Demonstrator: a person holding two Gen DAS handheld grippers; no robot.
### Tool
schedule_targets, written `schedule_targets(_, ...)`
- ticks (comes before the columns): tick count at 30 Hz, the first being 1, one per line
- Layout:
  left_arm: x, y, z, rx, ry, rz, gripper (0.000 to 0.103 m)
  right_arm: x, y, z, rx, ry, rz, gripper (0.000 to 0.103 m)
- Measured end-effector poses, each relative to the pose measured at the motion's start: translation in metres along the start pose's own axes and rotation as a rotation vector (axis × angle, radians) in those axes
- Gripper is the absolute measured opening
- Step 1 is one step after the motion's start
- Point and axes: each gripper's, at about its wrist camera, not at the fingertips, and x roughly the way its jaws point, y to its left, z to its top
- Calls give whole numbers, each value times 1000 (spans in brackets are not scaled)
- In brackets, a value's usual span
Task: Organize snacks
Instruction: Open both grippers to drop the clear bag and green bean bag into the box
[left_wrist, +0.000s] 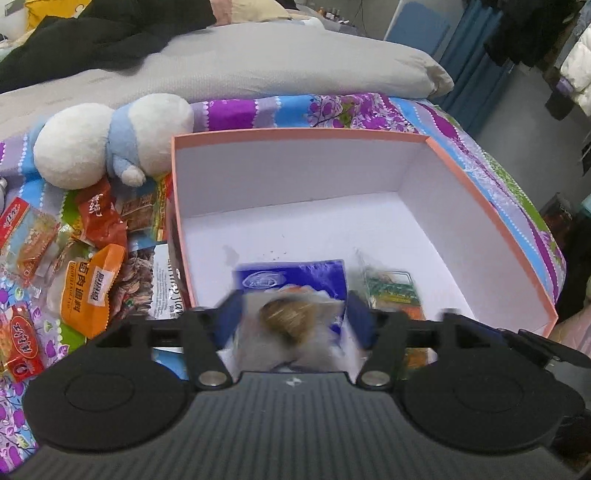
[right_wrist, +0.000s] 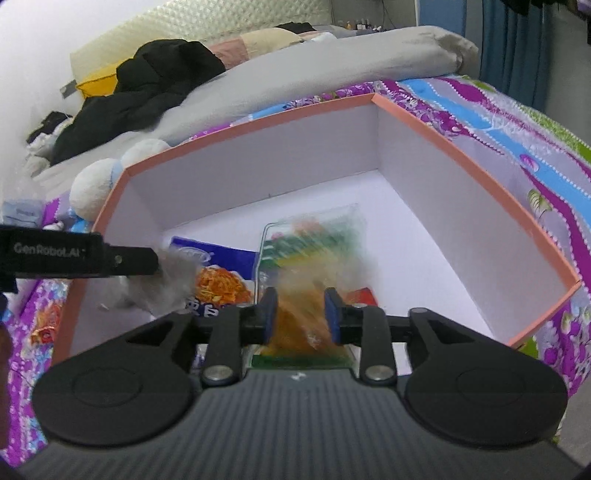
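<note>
1. Holding two packets over the pink-rimmed box (left_wrist: 461, 177) on the floral bedsheet (left_wrist: 332, 110): left gripper (left_wrist: 295, 317) clamped on a blurred clear packet with a brown snack (left_wrist: 286, 321), right gripper (right_wrist: 301, 314) clamped on a blurred clear packet with orange and green contents (right_wrist: 306, 291).
2. Both loads hanging above the box's near edge; blue noodle packet (right_wrist: 218, 273) lying on the box floor toward the near left corner, directly under the left load.
3. Still outside, heaped on the sheet against the box's left wall: orange seasoning packet (left_wrist: 88, 291), red packets (left_wrist: 98, 216), more beyond; white-and-blue plush toy (left_wrist: 110, 140) at the box's far left corner.
4. Judged risk: letting go while swinging, blur suggesting motion, could fling a light packet onto the near rim or out onto the sheet.
5. Judged risk: the two grippers sitting close together; crossing paths could knock one load loose.
6. Judged risk: pinching thin film near one end, so slipping early or crushing the brittle contents.
7. Judged risk: nudging a wall could slide the light box on the soft bedding.
</note>
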Motion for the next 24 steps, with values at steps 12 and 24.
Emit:
schedule_targets(12,-89,-10,2,19,-142,-22,74,-63,20,11,-24,-145,26,53)
schedule_targets(24,-206,0,-14,43,-317,-19,74,-142,65,17,-64,-300,96,53)
